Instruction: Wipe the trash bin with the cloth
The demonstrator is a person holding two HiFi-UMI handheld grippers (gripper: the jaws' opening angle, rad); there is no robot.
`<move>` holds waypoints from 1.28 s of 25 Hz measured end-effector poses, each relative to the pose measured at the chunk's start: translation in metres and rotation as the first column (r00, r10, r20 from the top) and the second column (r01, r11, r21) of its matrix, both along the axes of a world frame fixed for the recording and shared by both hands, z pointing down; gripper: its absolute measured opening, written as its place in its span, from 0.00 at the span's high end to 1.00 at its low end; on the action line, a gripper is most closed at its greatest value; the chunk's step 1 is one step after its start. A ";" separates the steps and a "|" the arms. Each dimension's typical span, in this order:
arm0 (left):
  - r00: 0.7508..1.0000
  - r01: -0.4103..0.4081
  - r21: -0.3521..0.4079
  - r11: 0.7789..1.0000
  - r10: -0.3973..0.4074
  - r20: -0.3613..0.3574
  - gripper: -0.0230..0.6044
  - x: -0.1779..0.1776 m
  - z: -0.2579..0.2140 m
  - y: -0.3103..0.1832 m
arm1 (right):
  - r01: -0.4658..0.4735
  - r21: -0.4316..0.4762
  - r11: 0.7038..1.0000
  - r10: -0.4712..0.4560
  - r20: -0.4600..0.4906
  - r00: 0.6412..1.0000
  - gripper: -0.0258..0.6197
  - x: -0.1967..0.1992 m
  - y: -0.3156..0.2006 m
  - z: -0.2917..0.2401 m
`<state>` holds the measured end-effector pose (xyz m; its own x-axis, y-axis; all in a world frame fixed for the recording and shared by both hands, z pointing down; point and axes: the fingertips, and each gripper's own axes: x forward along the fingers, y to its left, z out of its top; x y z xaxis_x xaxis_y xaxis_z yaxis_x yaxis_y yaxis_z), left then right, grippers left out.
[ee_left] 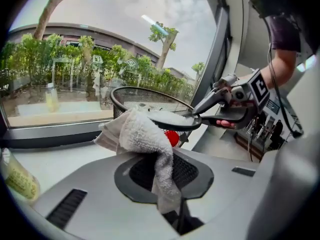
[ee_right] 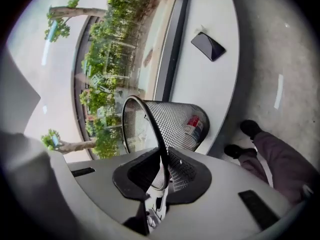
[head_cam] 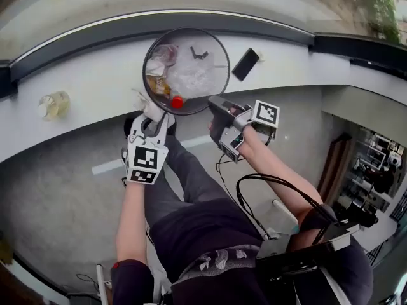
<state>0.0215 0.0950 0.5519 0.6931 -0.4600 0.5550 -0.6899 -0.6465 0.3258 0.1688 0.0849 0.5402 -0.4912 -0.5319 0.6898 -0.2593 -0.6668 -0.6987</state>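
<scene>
The curved white ledge [head_cam: 89, 84] under the window carries everything, and the black wire-mesh trash bin [ee_right: 175, 118] stands on it close to its front edge, with a plastic bag and other litter inside.

The right gripper [head_cam: 215, 105] is clamped on the bin's thin top rim, with the wire running straight in between its jaws. The bin body lies just ahead of it. The left gripper [head_cam: 152, 118] is clenched on a white terry cloth [ee_left: 141, 134], which bulges up and forward out of the jaws. The bin's near-left rim is directly in front of that bunch. Whether cloth and rim already touch cannot be told.

A dark phone [head_cam: 245, 64] lies on the ledge beyond the right gripper and to its right, near the bin. A yellowish bottle [head_cam: 53, 104] lies well off to the left gripper's left. A red cap [head_cam: 177, 101] sits inside the bin at the near wall, between the two grippers.

- **Tipping:** The bin is light and near the ledge's edge, so a hard wipe or a pull on the rim could tip it and spill the litter.
- **Losing the rim:** The rim is a narrow wire that could slip from the right jaws.
- **Snagging:** The terry loops may catch in the mesh and drag the cloth free.
- **Knocking the phone:** A sliding bin could push the phone.
</scene>
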 end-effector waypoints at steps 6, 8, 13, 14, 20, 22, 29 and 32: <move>0.993 0.088 -0.043 0.995 -0.084 0.085 0.91 -0.005 0.001 -0.024 | 0.020 -0.062 0.998 -0.013 0.116 0.993 0.89 -0.028 0.008 -0.002; 0.992 0.084 -0.048 0.995 -0.079 0.103 0.91 -0.002 0.004 -0.018 | 0.025 -0.079 0.997 -0.013 0.157 0.988 0.89 -0.041 0.013 -0.001; 0.991 -0.094 -0.039 0.995 0.098 0.092 0.91 0.029 0.013 0.007 | 0.054 -0.077 0.996 -0.036 0.212 0.977 0.89 -0.060 0.006 -0.004; 0.991 -0.106 -0.043 0.993 0.108 0.074 0.91 0.032 0.012 0.009 | 0.056 -0.075 0.996 -0.038 0.226 0.973 0.89 -0.062 0.005 -0.005; 0.998 -0.032 -0.064 0.997 0.035 0.052 0.91 0.012 0.013 0.000 | 0.183 0.075 0.980 -0.195 0.194 0.961 0.88 -0.068 0.000 -0.017; 0.993 0.087 -0.056 0.995 -0.083 0.083 0.91 -0.020 0.013 -0.020 | 0.236 0.145 0.961 -0.261 0.188 0.947 0.84 -0.062 0.000 -0.026; 0.969 0.223 0.073 0.972 -0.230 0.091 0.91 -0.074 -0.008 -0.099 | 0.500 0.121 0.858 -0.497 -0.055 0.866 0.79 -0.015 -0.001 -0.045; 0.979 0.182 0.073 0.980 -0.188 0.081 0.91 -0.052 -0.008 -0.096 | 0.537 0.099 0.838 -0.532 -0.069 0.844 0.78 -0.014 -0.002 -0.045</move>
<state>-0.0306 -0.0012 0.5442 0.5426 -0.6129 0.5744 -0.8236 -0.5225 0.2206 0.1543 0.0830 0.4953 -0.6962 -0.2680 0.6660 -0.5802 -0.3362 -0.7418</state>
